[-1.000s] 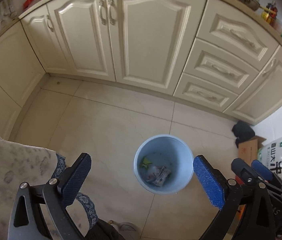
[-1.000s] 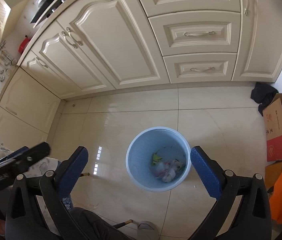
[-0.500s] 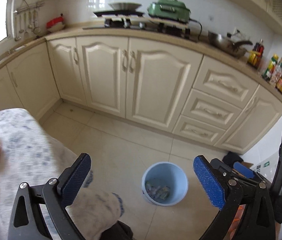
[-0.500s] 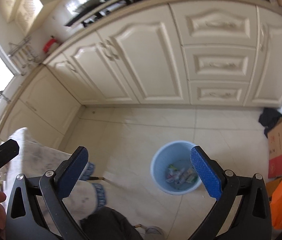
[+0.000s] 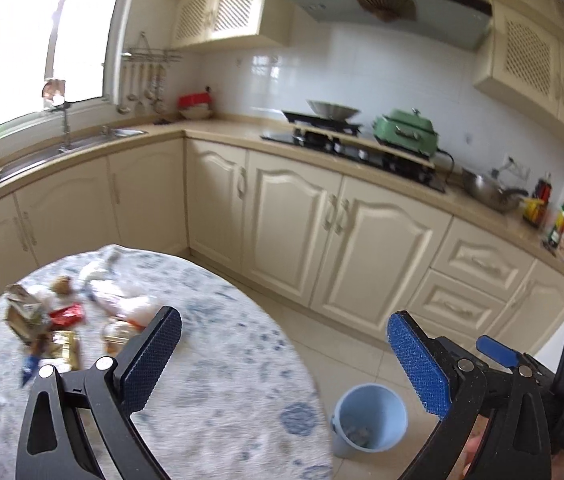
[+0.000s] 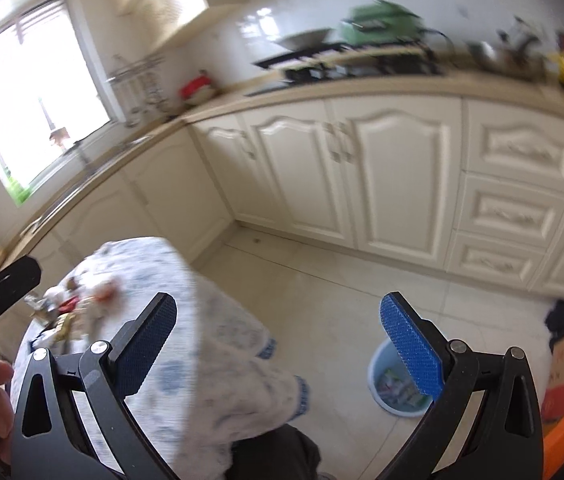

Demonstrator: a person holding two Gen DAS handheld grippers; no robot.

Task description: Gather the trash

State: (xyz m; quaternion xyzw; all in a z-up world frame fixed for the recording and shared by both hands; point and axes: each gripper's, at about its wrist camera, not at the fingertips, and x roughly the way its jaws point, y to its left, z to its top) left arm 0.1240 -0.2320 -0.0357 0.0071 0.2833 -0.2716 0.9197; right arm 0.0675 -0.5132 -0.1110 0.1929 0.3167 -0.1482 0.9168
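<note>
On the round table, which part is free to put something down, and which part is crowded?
The tablecloth is bare across its near and right part, between the left gripper and the edge toward the blue bin. The far left is crowded with the trash pile.

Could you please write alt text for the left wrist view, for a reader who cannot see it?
The open, empty left gripper points over a round table with a blue-patterned cloth, where a blurred cluster of wrappers lies at its far left. A light blue bin holding some trash stands on the tiled floor beside it, before cream kitchen cabinets.
</note>
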